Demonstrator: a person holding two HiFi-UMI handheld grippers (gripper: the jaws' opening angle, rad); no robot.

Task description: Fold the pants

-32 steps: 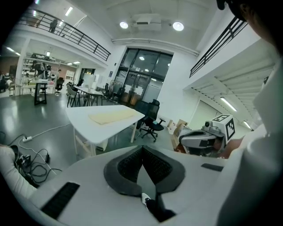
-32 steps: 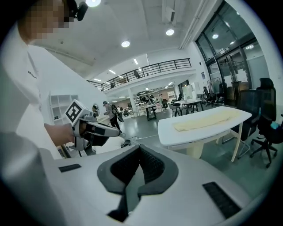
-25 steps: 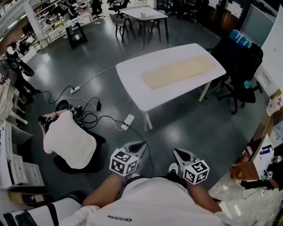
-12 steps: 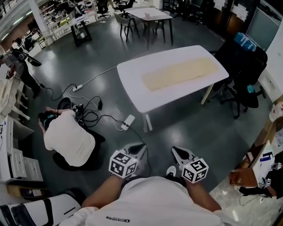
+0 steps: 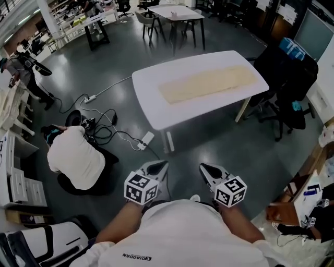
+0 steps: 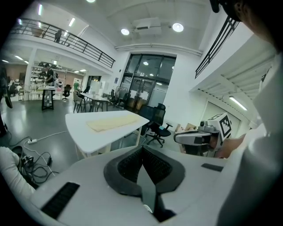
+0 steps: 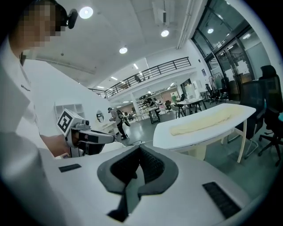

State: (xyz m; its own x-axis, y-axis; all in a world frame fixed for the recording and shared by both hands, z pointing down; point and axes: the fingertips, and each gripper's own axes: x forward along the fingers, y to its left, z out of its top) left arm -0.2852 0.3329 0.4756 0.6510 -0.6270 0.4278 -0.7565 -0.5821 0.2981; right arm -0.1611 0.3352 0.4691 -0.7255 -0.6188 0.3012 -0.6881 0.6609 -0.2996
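The cream pants (image 5: 209,83) lie stretched flat along a white table (image 5: 151,104) some way ahead of me across the floor. They also show in the left gripper view as pants (image 6: 112,122) and in the right gripper view as pants (image 7: 208,120). My left gripper (image 5: 157,168) and right gripper (image 5: 204,169) are held side by side in front of my body, well short of the table, pointing toward it. Both have their jaws together with nothing between them. The left gripper (image 6: 142,152) and the right gripper (image 7: 139,154) each show pads meeting.
A person (image 5: 73,161) crouches on the floor at the left beside tangled cables and a power strip (image 5: 142,141). Black office chairs (image 5: 287,78) stand right of the table. Another table with chairs (image 5: 175,13) is at the back. A cluttered bench (image 5: 308,203) is at my right.
Both grippers have moved forward together toward the table, still shut. The table and the crouching person have shifted a little leftward in the head view.
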